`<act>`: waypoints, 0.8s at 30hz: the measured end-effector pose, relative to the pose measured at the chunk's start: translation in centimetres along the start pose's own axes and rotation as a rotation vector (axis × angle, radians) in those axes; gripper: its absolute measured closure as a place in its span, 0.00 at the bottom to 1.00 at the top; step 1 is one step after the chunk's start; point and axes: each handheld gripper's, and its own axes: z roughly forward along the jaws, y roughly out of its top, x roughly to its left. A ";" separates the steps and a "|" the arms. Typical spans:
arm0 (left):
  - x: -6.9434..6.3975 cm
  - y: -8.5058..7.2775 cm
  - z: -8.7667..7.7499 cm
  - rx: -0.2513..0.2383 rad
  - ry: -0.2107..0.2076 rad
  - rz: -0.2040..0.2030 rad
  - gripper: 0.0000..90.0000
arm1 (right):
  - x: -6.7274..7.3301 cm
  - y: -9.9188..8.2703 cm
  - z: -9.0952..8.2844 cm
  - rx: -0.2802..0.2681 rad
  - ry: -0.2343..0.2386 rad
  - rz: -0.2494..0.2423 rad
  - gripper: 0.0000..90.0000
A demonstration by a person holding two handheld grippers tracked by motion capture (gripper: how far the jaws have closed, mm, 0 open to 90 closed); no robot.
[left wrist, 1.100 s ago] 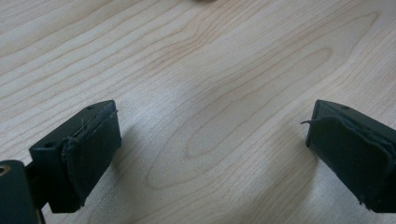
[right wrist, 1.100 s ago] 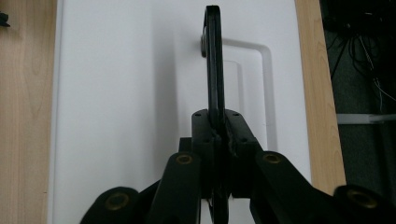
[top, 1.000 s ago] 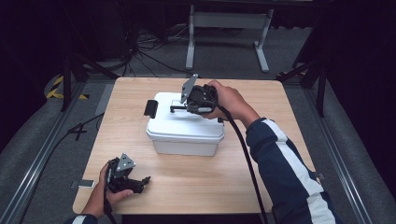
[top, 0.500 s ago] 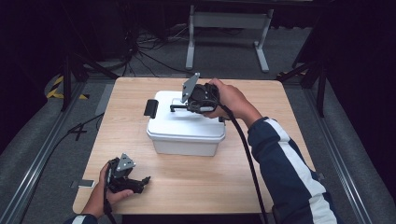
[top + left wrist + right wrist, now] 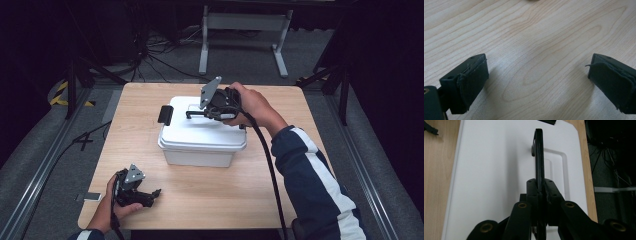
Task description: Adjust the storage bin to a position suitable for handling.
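Wooden table (image 5: 280,195), box handle (image 5: 539,157) upright

Left black two-jaw gripper (image 5: 150,195): low, level, jaws wide apart. Right black two-jaw gripper (image 5: 541,192): raised, jaws clamped together, forearm outstretched.

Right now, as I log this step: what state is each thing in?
White box: on the table, lid on.
Black handle: raised upright, clamped.
Side latch: swung outward.
Right gripper: shut on the handle.
Left gripper: open, holding nothing, low over the table.
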 end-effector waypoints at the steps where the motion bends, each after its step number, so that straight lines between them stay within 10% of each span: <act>1: 0.0 0.0 0.0 0.000 0.000 0.001 0.04 | 0.0 -0.1 -0.1 -0.005 -0.002 -0.004 0.94; 24: 0.1 0.1 0.1 0.000 0.000 0.007 0.03 | -0.1 -4.8 -4.5 -0.052 -0.066 0.039 0.93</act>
